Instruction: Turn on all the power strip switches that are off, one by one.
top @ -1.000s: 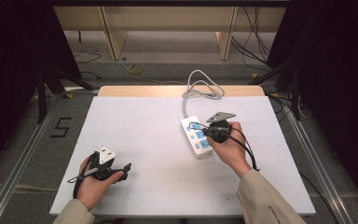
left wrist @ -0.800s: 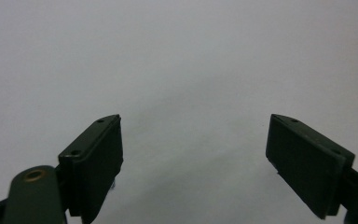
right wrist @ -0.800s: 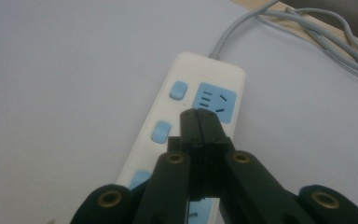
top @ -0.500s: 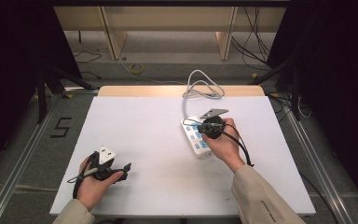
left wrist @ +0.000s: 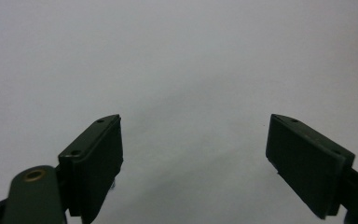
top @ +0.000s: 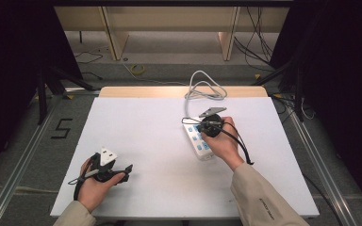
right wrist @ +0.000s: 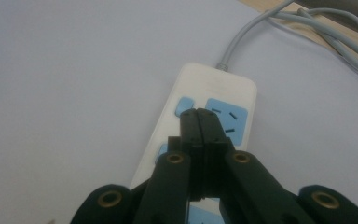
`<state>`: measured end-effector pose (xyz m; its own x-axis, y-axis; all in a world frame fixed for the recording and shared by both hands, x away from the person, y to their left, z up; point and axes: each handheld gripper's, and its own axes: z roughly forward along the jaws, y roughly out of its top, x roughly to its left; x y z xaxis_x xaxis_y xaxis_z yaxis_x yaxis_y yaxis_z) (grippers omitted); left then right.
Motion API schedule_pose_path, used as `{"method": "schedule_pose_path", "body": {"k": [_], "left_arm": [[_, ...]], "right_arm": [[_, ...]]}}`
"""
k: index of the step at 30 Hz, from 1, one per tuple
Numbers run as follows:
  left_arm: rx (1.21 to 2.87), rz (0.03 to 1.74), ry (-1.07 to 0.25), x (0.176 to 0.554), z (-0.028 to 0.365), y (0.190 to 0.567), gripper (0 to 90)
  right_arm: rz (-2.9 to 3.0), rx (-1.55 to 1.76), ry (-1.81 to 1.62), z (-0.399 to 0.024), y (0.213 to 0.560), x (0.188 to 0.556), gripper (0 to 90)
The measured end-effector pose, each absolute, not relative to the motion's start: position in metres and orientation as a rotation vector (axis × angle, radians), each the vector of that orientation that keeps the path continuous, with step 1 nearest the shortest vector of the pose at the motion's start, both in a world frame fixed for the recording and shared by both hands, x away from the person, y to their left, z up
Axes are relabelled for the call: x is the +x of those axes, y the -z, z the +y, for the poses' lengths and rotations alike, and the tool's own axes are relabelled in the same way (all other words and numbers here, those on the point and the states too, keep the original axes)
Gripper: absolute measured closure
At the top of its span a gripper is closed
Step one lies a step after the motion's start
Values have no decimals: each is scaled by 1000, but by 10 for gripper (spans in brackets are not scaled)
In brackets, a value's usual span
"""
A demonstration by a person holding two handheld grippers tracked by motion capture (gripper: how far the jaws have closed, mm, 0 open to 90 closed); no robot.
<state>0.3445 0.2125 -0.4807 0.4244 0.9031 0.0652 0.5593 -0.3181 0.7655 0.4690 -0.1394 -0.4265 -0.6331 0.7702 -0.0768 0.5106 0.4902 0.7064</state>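
A white power strip (top: 197, 140) with blue sockets lies right of the table's middle, and its grey cable (top: 202, 89) loops off the far edge. My right gripper (top: 201, 126) is shut with nothing in it and hovers over the strip's cord end. In the right gripper view its closed tips (right wrist: 196, 112) sit just over the strip (right wrist: 233, 86), between a small blue button (right wrist: 184, 105) and a blue socket (right wrist: 230, 119); whether they touch I cannot tell. My left gripper (top: 122, 172) rests near the front left, open (left wrist: 193, 121) and empty, over bare white tabletop.
The white table top (top: 141, 127) has a wooden strip along its far edge (top: 146, 91). The coiled cable (right wrist: 317, 25) lies on that edge. Dark curtains flank the table, and metal rails run along the floor on both sides.
My right hand has slid a little to the left and farther along the power strip, toward its cord end, with the jaws staying shut. The left hand has stayed put.
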Motion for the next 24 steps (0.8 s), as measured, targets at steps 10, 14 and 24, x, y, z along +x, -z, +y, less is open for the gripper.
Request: {"method": "schedule_pose_path", "body": {"k": [10,14,24], "left_arm": [[2004,1231,-655,345,212,481,186],[2005,1233,-653,344,212,481,187],[2002,1235,-652,344,212,481,187]], "right_arm": [[2371,1074,-917,-131,429,477,900],[2377,1075,-905,-128,431,479,900],[2397,1073,-883,-119,435,487,900]]}}
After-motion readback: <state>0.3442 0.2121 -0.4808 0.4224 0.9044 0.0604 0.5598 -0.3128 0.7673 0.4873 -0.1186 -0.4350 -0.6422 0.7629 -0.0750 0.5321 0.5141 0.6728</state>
